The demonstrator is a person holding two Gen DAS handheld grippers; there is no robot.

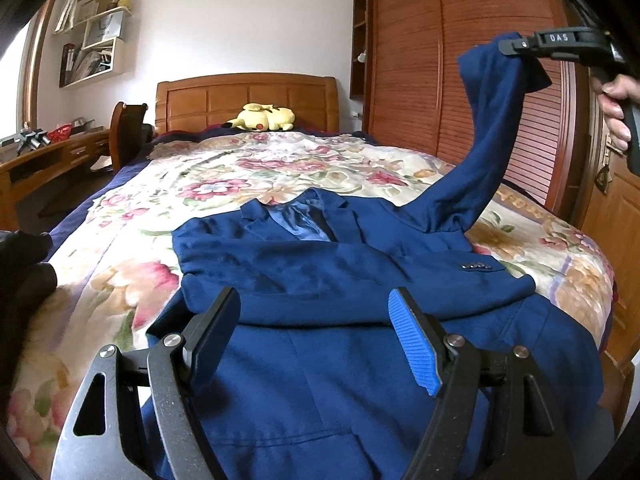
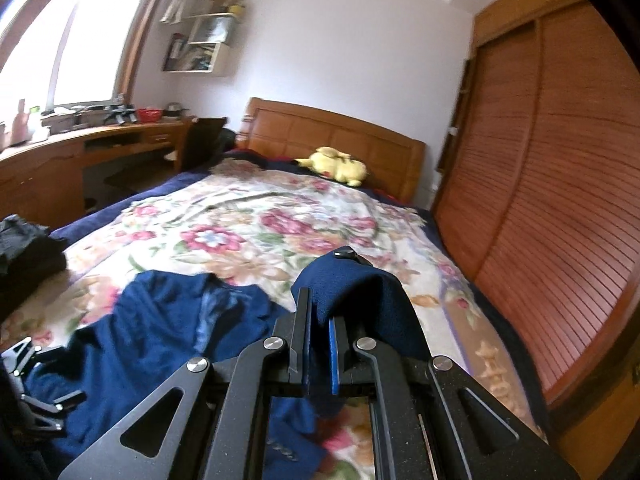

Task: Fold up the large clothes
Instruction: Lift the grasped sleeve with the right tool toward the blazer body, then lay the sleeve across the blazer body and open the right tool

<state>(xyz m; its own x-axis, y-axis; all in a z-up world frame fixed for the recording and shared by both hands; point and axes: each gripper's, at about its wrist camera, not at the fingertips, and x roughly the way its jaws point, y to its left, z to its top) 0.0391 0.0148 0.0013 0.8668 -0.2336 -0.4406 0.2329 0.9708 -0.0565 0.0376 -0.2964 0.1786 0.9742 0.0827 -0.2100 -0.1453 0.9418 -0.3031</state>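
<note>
A blue suit jacket (image 1: 320, 272) lies front up on the floral bedspread (image 1: 224, 184), one sleeve folded across its chest. My left gripper (image 1: 316, 320) is open and empty, hovering just above the jacket's lower half. My right gripper (image 1: 516, 46) is shut on the other sleeve's cuff (image 1: 500, 80) and holds it high above the bed's right side. In the right wrist view the right gripper (image 2: 320, 320) has its jaws shut on the cuff (image 2: 352, 284), which drapes over the fingers; the jacket (image 2: 160, 320) lies below left.
A yellow plush toy (image 1: 262, 118) lies by the wooden headboard (image 1: 248, 98). A wooden wardrobe (image 1: 460, 80) runs along the right side. A desk (image 2: 80, 148) with clutter stands at the left. Dark clothes (image 2: 28, 248) are piled on the bed's left edge.
</note>
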